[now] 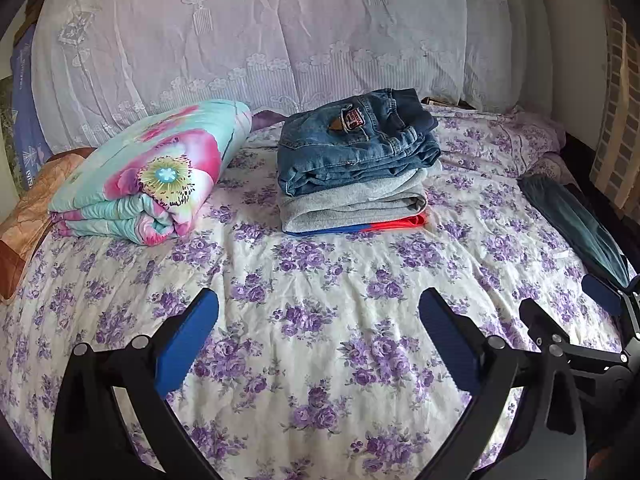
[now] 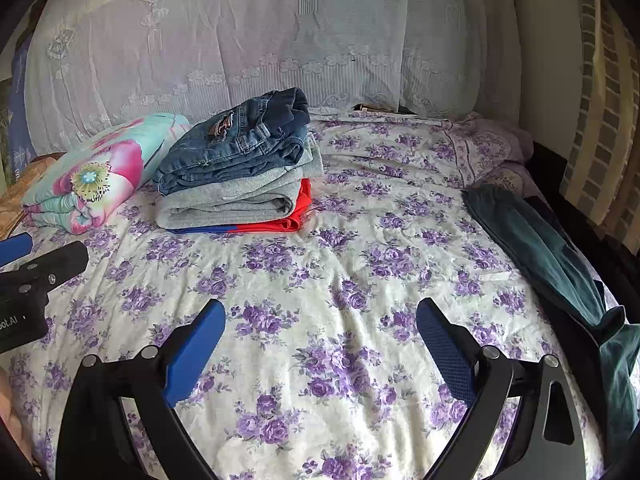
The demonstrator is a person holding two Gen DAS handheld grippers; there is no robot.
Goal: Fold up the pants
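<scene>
Dark teal pants (image 2: 548,256) lie unfolded along the right edge of the bed; they also show in the left wrist view (image 1: 580,224). A stack of folded clothes, jeans (image 1: 356,144) on grey pants (image 1: 352,204) on a red and blue piece, sits mid-bed; the jeans also show in the right wrist view (image 2: 236,148). My left gripper (image 1: 318,332) is open and empty over the sheet. My right gripper (image 2: 320,340) is open and empty, left of the teal pants. Each gripper shows at the edge of the other's view.
A folded floral quilt (image 1: 148,176) lies left of the stack. A purple-flowered sheet (image 1: 320,280) covers the bed. A lace curtain (image 1: 248,28) hangs behind. A pillow (image 2: 488,148) lies at the back right.
</scene>
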